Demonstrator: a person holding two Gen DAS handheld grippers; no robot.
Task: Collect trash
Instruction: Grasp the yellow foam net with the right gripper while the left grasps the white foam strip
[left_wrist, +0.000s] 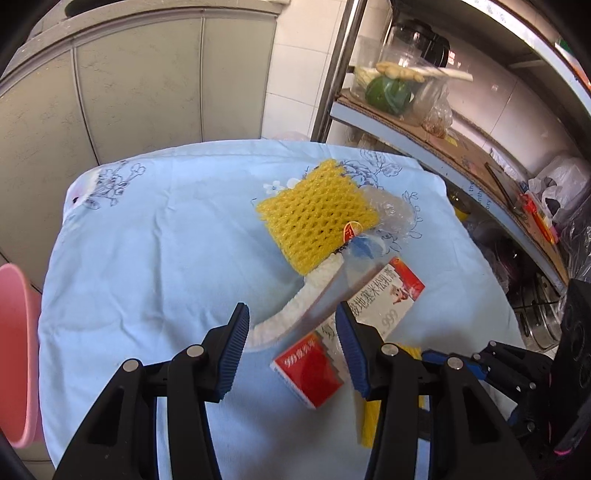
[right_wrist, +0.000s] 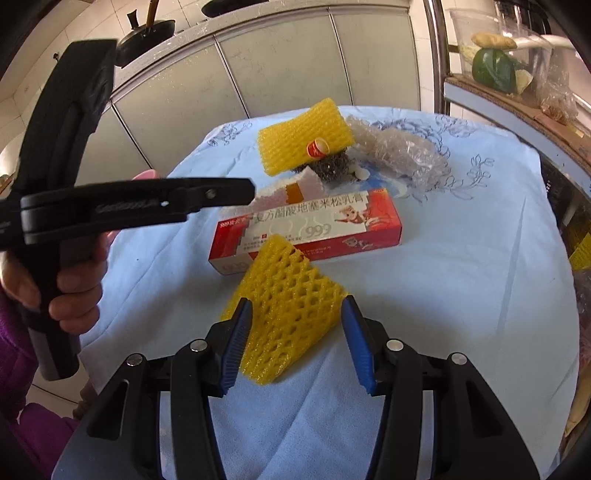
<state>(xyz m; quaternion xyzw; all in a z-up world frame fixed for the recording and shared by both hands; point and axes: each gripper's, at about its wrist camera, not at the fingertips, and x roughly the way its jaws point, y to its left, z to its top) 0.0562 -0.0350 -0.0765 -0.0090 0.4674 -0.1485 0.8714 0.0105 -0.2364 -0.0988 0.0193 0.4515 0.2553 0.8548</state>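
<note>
Right gripper (right_wrist: 293, 339) spread, straddling near yellow foam net (right_wrist: 286, 310), pads not pressing yet; net's springy, could squirt out at 6 o'clock on close. Left gripper (left_wrist: 293, 350) spread over red/white box (left_wrist: 343, 325), nothing pinched; box sits partly on white foam (left_wrist: 295, 306), may tilt or drag neighbours. Further out at 12: 2nd yellow net (right_wrist: 301, 138), steel scourer (right_wrist: 332, 168), bubble wrap (right_wrist: 402, 153) at 1. Surface: wrinkled blue floral cloth (right_wrist: 461, 295), could snag. Grey cabinets (right_wrist: 258, 74) behind, cluttered shelf (left_wrist: 461, 147) at 2.

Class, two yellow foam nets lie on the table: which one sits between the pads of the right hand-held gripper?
The near yellow foam net, in front of the red box. The other yellow net lies farther back, beside the bubble wrap.
</note>
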